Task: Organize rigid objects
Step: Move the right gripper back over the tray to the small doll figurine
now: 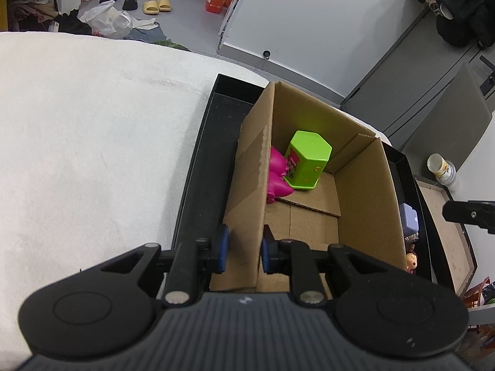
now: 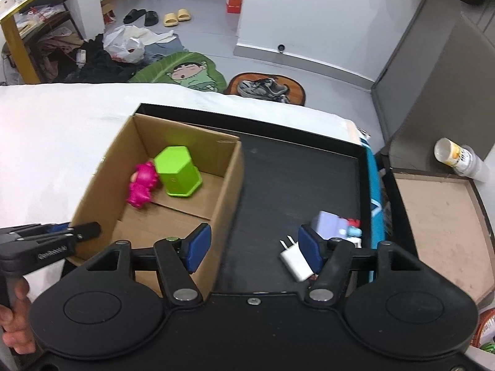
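Cardboard box point(image 1: 365, 182) sits open-topped inside a shallow black tray point(image 2: 297, 185), pushed to the tray's left end, and the tray itself rests on a white cloth-covered surface point(image 1: 92, 139). Inside the box, toward its far corner, a lime-green hexagonal container point(image 2: 178, 171) stands on the floor of the box, and a magenta toy point(image 2: 142, 185) lies just beside it, touching its side.

On the bare part of the tray, near its right end, a white plug adapter point(image 2: 295, 259) lies flat, with a small lilac block point(image 2: 328, 224) and some little figures behind it; what those figures are is too small to tell.

The left gripper point(image 1: 244, 249) is clamped on the box's left wall, its blue pads point(image 1: 223, 247) pressing the cardboard from both sides near the close corner. A hand point(image 2: 14, 318) grips its handle at the left edge of the right wrist view.

The right gripper point(image 2: 253, 247) hangs over the near edge of the tray, just right of the box, with its jaws standing well apart and nothing between them; the plug adapter lies under its right finger, not gripped.

Beyond the tray, a pale bottle point(image 2: 461, 160) stands on a low brown stand, and slippers point(image 2: 176, 17) lie on the grey floor.
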